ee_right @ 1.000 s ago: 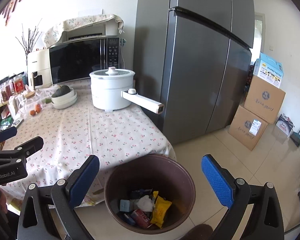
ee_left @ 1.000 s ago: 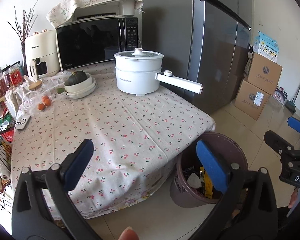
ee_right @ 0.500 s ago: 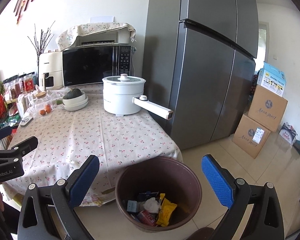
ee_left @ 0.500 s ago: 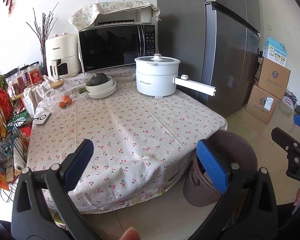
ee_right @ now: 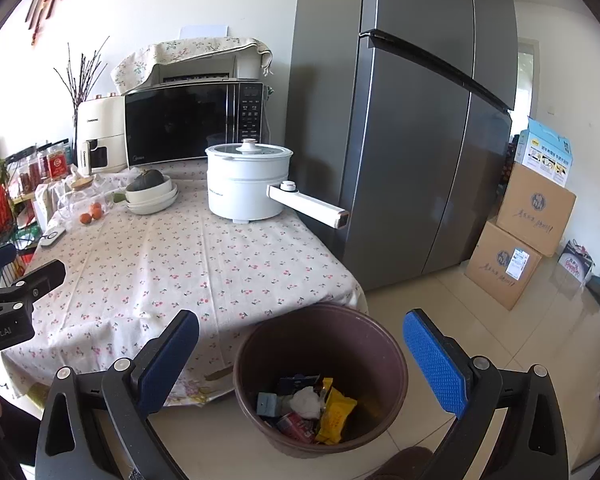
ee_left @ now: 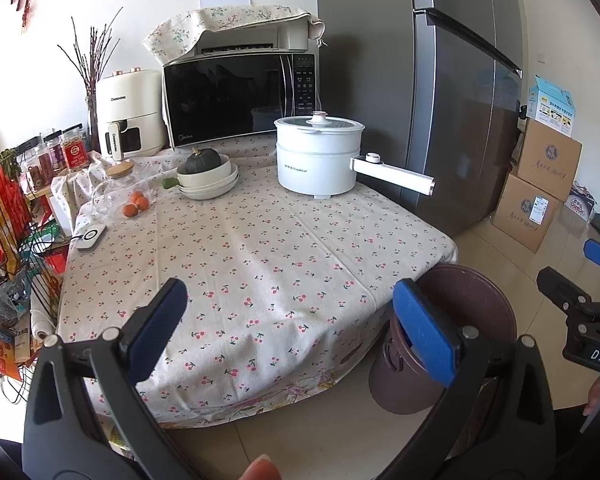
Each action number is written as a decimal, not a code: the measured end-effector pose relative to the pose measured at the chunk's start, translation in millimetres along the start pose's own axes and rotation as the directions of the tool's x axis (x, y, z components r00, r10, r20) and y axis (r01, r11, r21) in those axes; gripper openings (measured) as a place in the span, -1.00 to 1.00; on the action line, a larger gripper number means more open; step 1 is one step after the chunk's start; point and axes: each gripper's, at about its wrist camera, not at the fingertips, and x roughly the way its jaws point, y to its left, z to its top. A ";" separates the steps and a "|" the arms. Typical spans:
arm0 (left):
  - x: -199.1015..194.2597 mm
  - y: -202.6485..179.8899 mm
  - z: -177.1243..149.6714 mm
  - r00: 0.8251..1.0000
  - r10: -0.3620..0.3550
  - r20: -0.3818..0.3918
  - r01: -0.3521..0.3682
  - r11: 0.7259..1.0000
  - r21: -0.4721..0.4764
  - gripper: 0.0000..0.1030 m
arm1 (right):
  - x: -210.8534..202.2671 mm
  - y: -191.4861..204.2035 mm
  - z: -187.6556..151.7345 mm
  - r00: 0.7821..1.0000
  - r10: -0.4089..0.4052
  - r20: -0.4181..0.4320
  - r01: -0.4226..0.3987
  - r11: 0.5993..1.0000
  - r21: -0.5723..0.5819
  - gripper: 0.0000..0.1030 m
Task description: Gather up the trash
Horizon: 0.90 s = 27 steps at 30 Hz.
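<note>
Beyond both grippers the cherry-print tablecloth [ee_left: 260,248] shows no litter, the trash [ee_right: 308,404] lies in the bin [ee_right: 320,320] below the released, empty right gripper [ee_right: 300,352], and the left gripper [ee_left: 292,320] gapes empty too, so collecting looks finished; next, scan for strays.

the near half of my table [ee_left: 260,264] is bare cloth, room to sweep across. the far half is crowded: white pot [ee_left: 318,156] with its handle [ee_left: 392,176] jutting past the edge, stacked bowls [ee_left: 209,178], microwave [ee_left: 240,100]. the bin [ee_right: 320,376] stands against the table corner, mouth unobstructed; the fridge [ee_right: 412,120] walls the floor behind.
</note>
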 end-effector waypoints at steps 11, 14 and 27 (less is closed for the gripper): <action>0.5 -4.8 -1.4 1.000 -0.007 -0.007 0.007 1.000 0.008 0.99 | 0.3 0.1 -0.3 1.000 -0.009 -0.003 0.009 1.000 -0.006 1.00; 0.6 -4.9 -1.3 1.000 -0.007 -0.007 0.007 1.000 0.008 0.99 | 0.2 -0.1 0.0 1.000 -0.008 -0.001 0.008 1.000 -0.006 1.00; 0.4 -4.6 -3.0 1.000 -0.007 -0.008 0.007 1.000 0.007 0.99 | -2.4 4.8 2.8 1.000 -0.001 0.025 0.001 1.000 -0.003 1.00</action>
